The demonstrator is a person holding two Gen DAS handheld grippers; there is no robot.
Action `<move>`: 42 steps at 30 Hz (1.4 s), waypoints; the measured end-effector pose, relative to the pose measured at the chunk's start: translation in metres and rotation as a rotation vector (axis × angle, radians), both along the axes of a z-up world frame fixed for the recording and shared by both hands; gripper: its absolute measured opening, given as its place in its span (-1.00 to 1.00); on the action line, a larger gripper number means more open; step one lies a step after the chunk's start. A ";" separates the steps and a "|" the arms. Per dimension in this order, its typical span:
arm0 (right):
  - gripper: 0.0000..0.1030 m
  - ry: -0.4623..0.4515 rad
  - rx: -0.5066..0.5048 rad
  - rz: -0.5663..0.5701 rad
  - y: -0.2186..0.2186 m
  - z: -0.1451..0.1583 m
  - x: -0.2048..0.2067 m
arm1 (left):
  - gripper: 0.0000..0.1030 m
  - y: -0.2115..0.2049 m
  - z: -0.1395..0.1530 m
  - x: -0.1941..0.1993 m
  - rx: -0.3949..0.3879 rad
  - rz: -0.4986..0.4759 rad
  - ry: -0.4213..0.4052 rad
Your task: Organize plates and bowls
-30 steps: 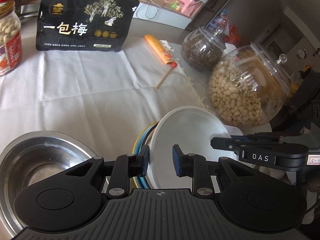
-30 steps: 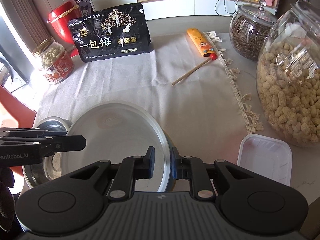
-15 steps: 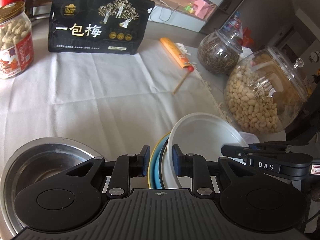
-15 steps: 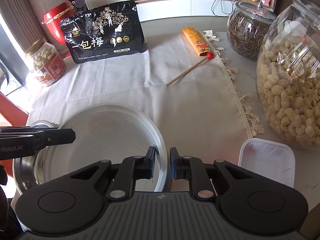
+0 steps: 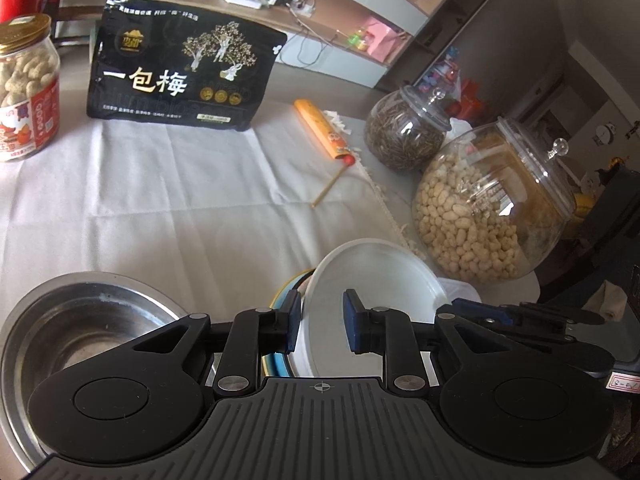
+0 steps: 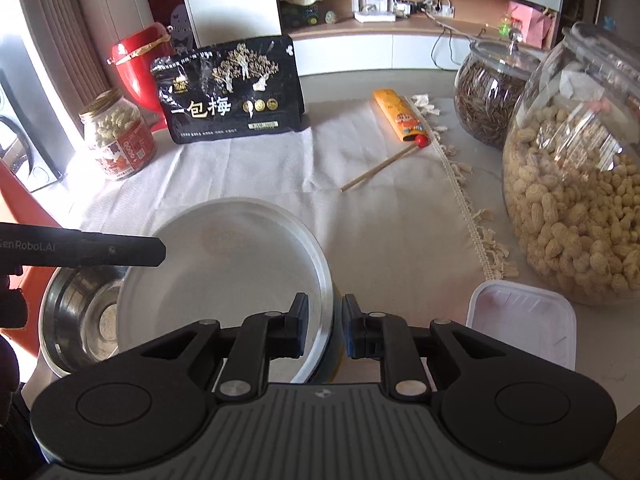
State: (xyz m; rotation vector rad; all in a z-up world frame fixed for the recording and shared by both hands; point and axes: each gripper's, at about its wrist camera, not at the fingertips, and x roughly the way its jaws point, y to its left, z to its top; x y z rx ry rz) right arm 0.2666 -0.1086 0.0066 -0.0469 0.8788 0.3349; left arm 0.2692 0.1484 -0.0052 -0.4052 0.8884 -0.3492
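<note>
White plastic plate (image 6: 224,276) rides clamped at its rim in both the right tongs (image 6: 325,326) and the left tongs (image 5: 320,322), tilted above the yellow-and-blue plates (image 5: 282,312) beside the steel bowl (image 5: 76,332) on the worktop (image 5: 180,200). By my reckoning the stacking is partway done: this plate is not yet set down.

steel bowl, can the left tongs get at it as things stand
Probably not right away: the left tongs straddle the rim of the white plate, and it seems they must let go first. The steel bowl sits open just beside them, with nothing in between.
</note>
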 end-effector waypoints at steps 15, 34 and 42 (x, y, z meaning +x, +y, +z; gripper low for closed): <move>-0.30 -0.175 0.213 0.050 -0.009 0.017 -0.076 | -0.51 -0.012 0.076 -0.040 0.083 0.131 -0.202; -0.04 0.143 0.256 0.178 0.094 -0.053 -0.096 | -0.51 0.116 -0.013 -0.077 0.344 0.277 0.067; -0.04 0.252 0.363 0.021 0.118 -0.077 -0.072 | -0.51 0.141 -0.040 -0.053 0.306 0.295 0.148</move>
